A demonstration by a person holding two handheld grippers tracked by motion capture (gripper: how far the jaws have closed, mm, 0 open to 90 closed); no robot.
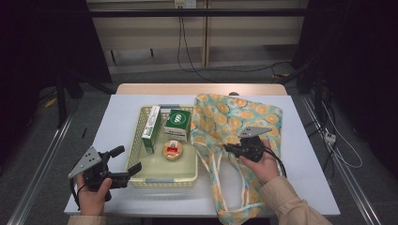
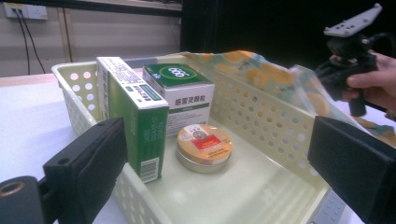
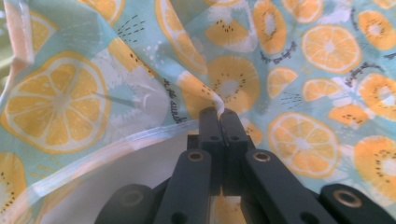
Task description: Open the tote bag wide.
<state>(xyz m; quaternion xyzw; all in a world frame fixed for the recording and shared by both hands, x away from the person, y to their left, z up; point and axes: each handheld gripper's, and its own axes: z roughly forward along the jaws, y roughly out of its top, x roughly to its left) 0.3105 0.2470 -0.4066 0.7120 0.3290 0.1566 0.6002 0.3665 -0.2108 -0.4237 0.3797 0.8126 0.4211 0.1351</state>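
The right gripper (image 1: 233, 149) is pinching the fruit-print tote bag (image 1: 244, 117), its jaws pressed together on a fold of the cloth near the bag's mouth; the right gripper view is showing the fabric gathered right at the jaw tips (image 3: 219, 112). The bag is lying on the right half of the worktop (image 1: 305, 154), its left edge touching the cream basket (image 1: 136, 140) and its handles trailing toward the near edge. Over on the left, the left gripper (image 1: 129, 161) is hovering at the basket's near-left corner with its jaws standing wide apart and holding nothing. Inside the basket, a tall green box (image 1: 151, 129) is standing on edge at the left, a green-and-white box (image 1: 177, 124) is sitting at the far side, and a round tin (image 1: 172, 150) is lying just in front of it.
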